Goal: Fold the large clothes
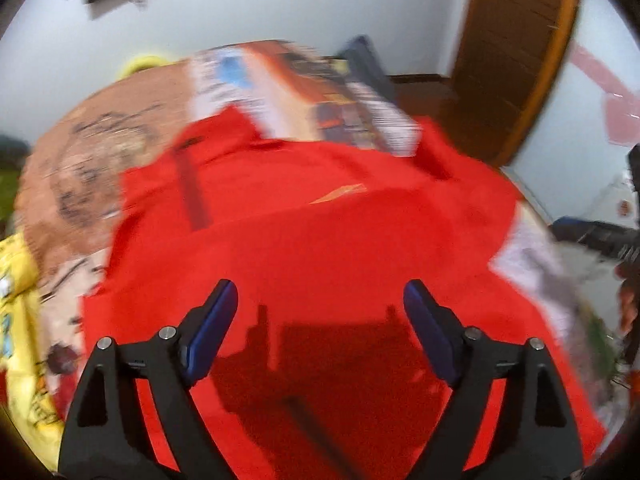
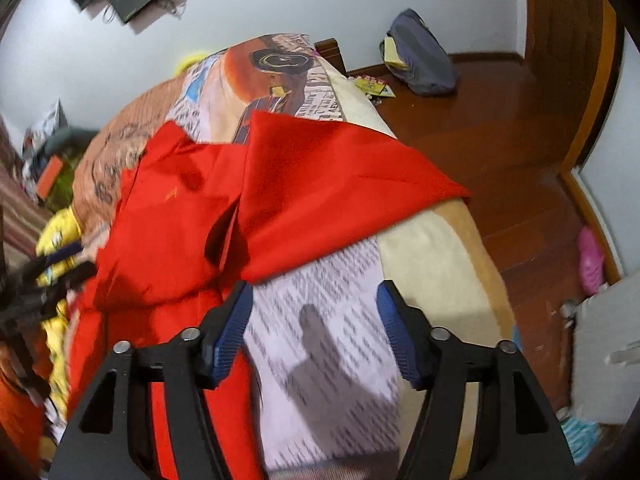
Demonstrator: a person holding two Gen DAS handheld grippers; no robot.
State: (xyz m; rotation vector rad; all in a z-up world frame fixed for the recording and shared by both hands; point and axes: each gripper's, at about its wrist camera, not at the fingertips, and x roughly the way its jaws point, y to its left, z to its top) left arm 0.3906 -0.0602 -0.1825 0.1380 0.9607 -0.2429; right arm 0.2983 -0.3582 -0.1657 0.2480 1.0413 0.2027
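A large red garment (image 1: 312, 240) lies spread over the bed, with a dark strip near its collar and a small orange logo. My left gripper (image 1: 320, 300) hovers over its near part, open, jaws wide apart and nothing between the blue pads. In the right wrist view the red garment (image 2: 320, 188) has one side folded over, a corner reaching toward the bed's right edge. My right gripper (image 2: 314, 304) is open above the printed bedsheet (image 2: 340, 320), just right of the cloth's edge, with nothing held. The left gripper (image 2: 60, 272) shows blurred at the far left.
The bed carries a printed cover (image 2: 280, 68) and a yellow cloth (image 1: 20, 320) at its left. A wooden floor (image 2: 500, 152) lies to the right with a grey bag (image 2: 424, 60), a pink item (image 2: 590, 260) and a white object (image 2: 600, 344). A wooden door (image 1: 516, 40) stands beyond.
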